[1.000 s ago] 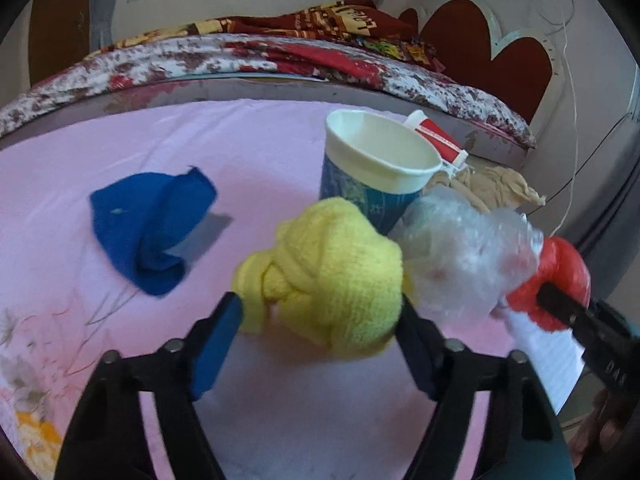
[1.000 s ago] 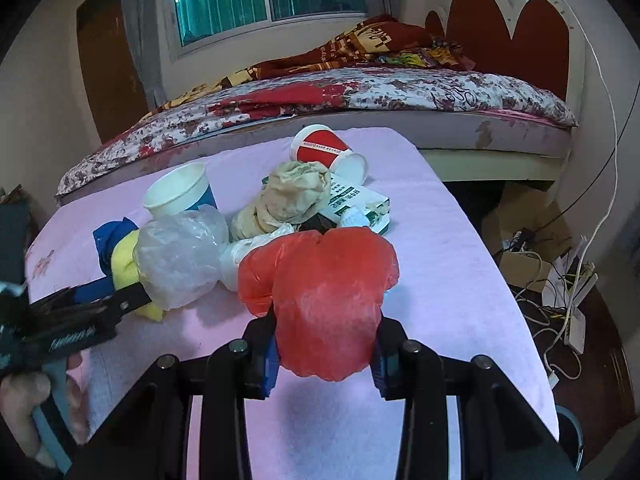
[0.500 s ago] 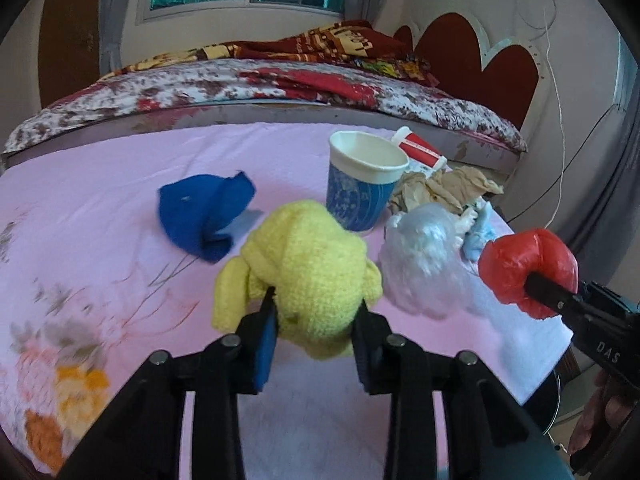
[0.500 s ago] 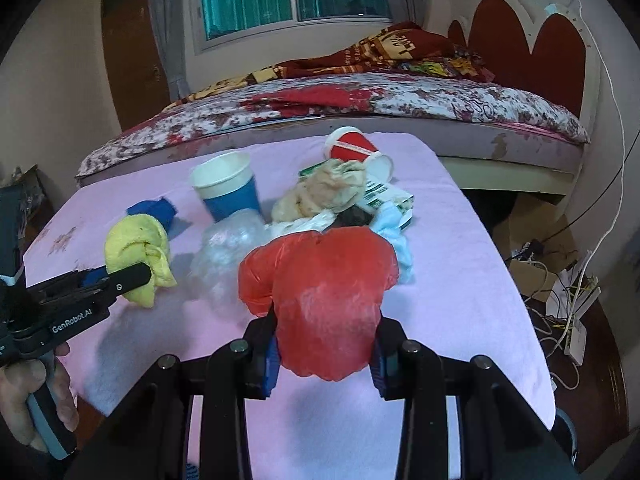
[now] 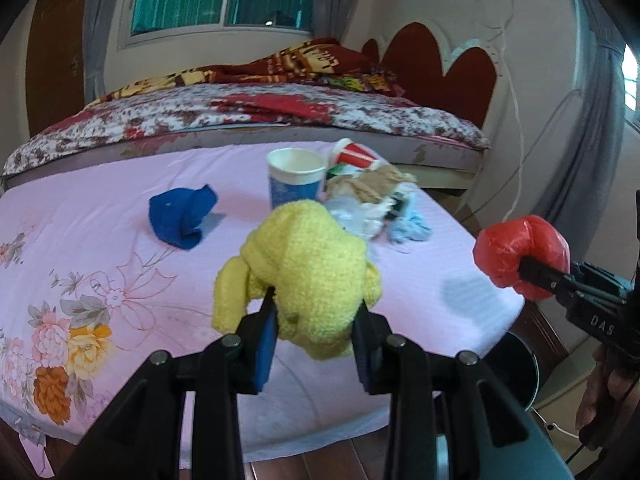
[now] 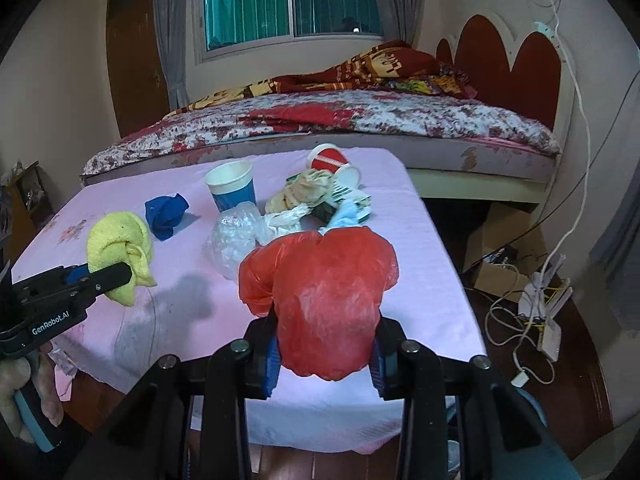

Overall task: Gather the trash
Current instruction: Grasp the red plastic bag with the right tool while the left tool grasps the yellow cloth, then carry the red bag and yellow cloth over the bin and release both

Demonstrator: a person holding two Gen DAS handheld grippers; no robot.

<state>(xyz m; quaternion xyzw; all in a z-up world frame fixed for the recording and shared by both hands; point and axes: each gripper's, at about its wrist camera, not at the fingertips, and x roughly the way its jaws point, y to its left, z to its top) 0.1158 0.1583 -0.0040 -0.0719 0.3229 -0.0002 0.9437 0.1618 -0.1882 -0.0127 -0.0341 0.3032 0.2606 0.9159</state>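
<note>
left wrist: yellow cloth [image 5: 308, 280] between fingers [image 5: 266, 332]

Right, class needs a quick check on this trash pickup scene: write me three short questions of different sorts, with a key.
1. True or false: the left gripper is shut on the yellow cloth.
2. Multiple choice: what does the right gripper hold? A) blue cloth B) red plastic bag C) paper cup
3. Fill in: the blue-and-white cup stands upright on the pink table, while the red cup lies on its ____.

Key: 1 true; 2 B, the red plastic bag; 3 side.
</note>
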